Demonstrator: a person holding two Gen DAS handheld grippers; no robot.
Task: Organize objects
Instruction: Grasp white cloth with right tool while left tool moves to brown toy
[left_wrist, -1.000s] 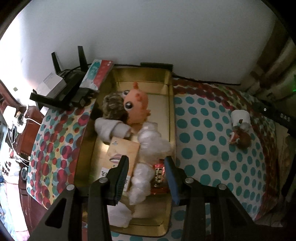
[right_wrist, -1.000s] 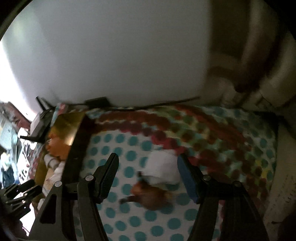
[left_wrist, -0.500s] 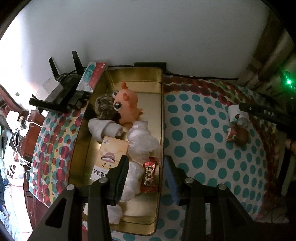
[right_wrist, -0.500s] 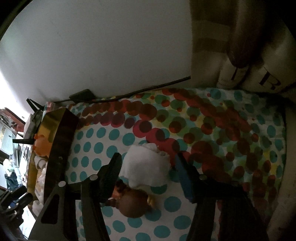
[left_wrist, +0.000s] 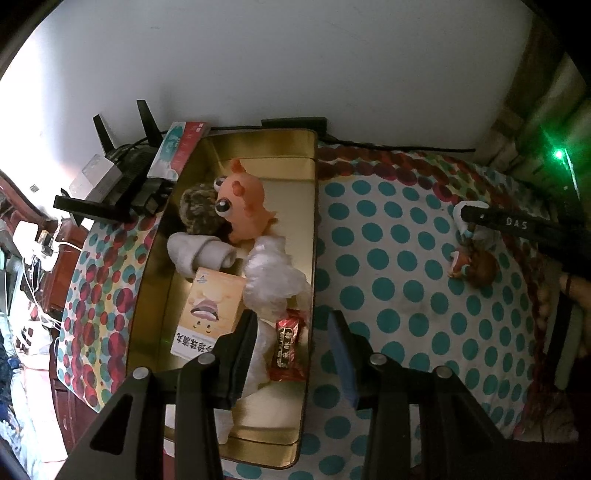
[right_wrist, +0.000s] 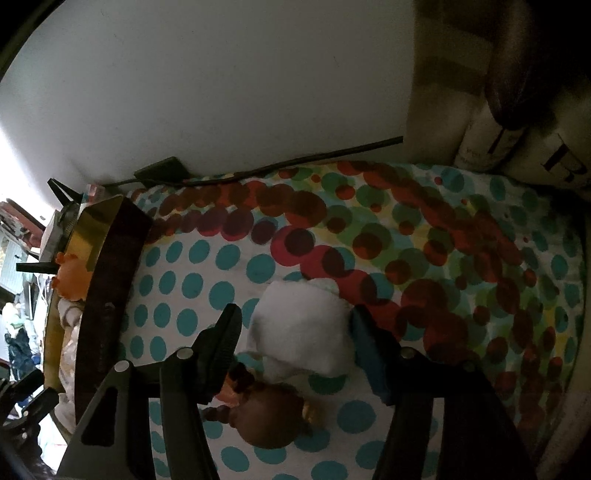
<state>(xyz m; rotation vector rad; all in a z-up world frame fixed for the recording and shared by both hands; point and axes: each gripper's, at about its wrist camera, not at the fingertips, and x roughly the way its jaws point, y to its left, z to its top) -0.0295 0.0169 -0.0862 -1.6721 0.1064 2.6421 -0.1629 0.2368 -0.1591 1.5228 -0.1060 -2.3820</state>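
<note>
A small doll (right_wrist: 303, 325) in white cloth, with a brown-haired head (right_wrist: 269, 417), lies on the polka-dot tablecloth (right_wrist: 229, 258). My right gripper (right_wrist: 293, 321) stands around its white body. The jaws are opening slightly; the right pad is at the cloth and the left one is apart from it. From the left wrist the doll (left_wrist: 474, 258) shows at far right under the right gripper's finger (left_wrist: 517, 223). My left gripper (left_wrist: 291, 325) hovers open and empty over the gold tray's right rim (left_wrist: 314, 221). The tray holds an orange big-eyed toy (left_wrist: 247, 206), a face-printed box (left_wrist: 210, 310) and a red packet (left_wrist: 286, 347).
Also in the tray are a brown fuzzy ball (left_wrist: 199, 212), a rolled white sock (left_wrist: 199, 253) and crumpled white plastic (left_wrist: 273, 277). A black router (left_wrist: 122, 177) and a red-teal box (left_wrist: 181, 147) sit left of it. A cable (right_wrist: 295, 162) runs along the wall.
My right gripper has sunk toward the doll, whose white body now sits between the fingers. The left gripper has drifted right, from mid-tray to the tray's right rim.
</note>
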